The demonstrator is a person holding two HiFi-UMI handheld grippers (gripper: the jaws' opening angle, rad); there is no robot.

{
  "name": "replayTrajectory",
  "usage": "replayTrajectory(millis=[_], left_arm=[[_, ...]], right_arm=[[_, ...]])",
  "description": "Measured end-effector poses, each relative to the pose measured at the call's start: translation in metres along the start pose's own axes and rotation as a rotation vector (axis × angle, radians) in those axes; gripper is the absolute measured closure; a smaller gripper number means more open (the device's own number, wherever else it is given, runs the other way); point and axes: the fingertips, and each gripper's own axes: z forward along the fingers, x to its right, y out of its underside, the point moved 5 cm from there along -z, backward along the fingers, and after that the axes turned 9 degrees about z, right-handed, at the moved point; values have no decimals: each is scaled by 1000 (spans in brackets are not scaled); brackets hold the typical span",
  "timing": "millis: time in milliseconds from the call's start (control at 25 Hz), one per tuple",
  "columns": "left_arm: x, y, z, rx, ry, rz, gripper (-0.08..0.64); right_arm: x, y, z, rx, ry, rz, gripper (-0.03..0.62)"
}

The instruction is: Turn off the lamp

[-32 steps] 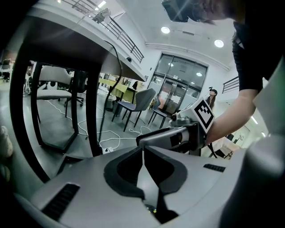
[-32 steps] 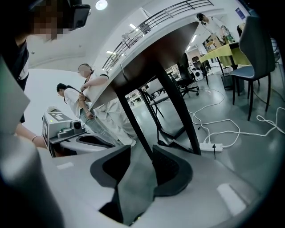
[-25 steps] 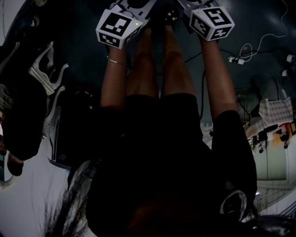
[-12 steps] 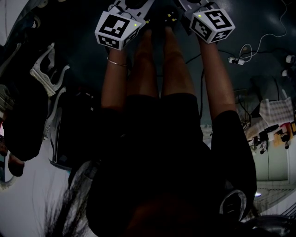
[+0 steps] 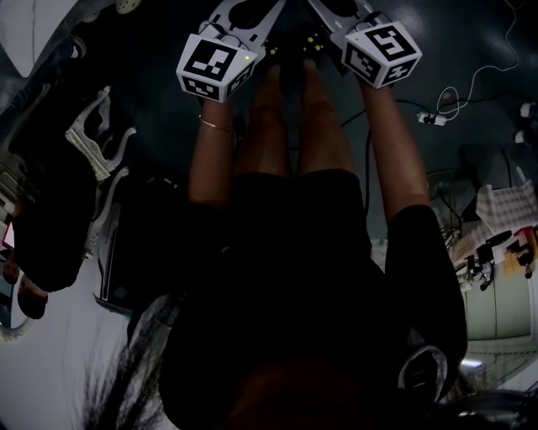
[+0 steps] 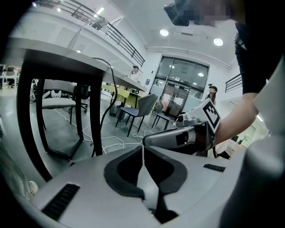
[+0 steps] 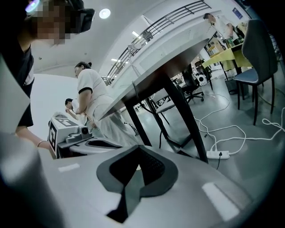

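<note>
No lamp shows in any view. In the head view both grippers are held out in front of the person's body, at the top edge above the legs. My left gripper [image 5: 239, 13] sits beside my right gripper [image 5: 340, 10], their marker cubes side by side. In the left gripper view the left gripper [image 6: 143, 149] has its pads pressed together with nothing between them, and the right gripper [image 6: 178, 138] lies just beyond it. In the right gripper view the right gripper [image 7: 139, 149] is shut and empty too, with the left gripper [image 7: 84, 140] to its left.
A dark-legged table [image 6: 58, 58] stands ahead on the left and also shows in the right gripper view [image 7: 178, 49]. Cables and a power strip [image 7: 218, 154] lie on the grey floor. Chairs [image 6: 142, 107] stand further back. A person in white [image 7: 95, 102] stands by the table.
Both grippers have lifted slightly, and a little more of their bodies shows at the top of the head view. The floor has slid down a little in the picture.
</note>
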Motion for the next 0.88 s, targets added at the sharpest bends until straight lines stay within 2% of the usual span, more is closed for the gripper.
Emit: replayTrajectory(millis=[160,320,560,760,880], left_arm=[[2,-7,-6,0,-1,10,541],[4,-17,-13,-3,-18,4,541],[6,-29,-21,7,-34,5,541],[18,-47,-33,56,-36,12,542],[24,-53,-42,46,-40,2,541]], right_arm=[[-9,-7,-5,5,-5,4,591],[-18,-14,-9,-15,-10,-35,591],[-34,-34,-20,19,-27,-54,592],[-51,-42,-38,58,-25,-30,592],[-61,-43,-45,71,-12,-10,592]])
